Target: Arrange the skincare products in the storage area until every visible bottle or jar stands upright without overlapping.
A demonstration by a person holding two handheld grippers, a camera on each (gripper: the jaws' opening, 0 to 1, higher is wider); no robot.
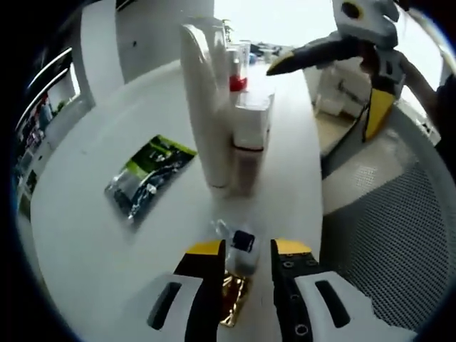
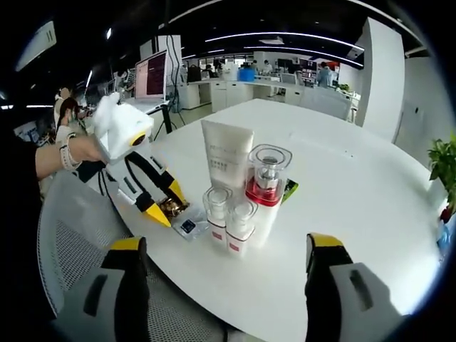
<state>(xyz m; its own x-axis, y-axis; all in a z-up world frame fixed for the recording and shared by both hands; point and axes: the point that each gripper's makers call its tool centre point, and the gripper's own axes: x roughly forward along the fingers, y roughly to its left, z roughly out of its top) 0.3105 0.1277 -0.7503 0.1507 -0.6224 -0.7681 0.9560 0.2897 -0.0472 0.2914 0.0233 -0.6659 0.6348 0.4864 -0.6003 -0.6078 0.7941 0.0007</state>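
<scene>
Left gripper [image 1: 244, 255], jaws closed on a small dark-capped jar [image 1: 242, 246] low over the bench [image 1: 85, 235], nearer than the right gripper [image 2: 228, 249], whose jaws are spread; upright tube [image 1: 206, 107] and bottles [image 2: 239, 221] straight ahead

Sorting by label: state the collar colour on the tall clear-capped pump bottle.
Red collar on the pump bottle, clearest in the right gripper view.

- We see a tall white tube [image 2: 228, 153] standing upright on the counter [image 2: 356, 199].
- Just in front of it, a clear-capped pump bottle with a red collar [image 2: 266, 187] stands upright.
- Two small clear-capped bottles [image 2: 229, 221] stand side by side, touching it.
- A small sample vial with a dark label [image 2: 189, 226] lies flat, beside a gold sachet [image 2: 172, 207].
</scene>
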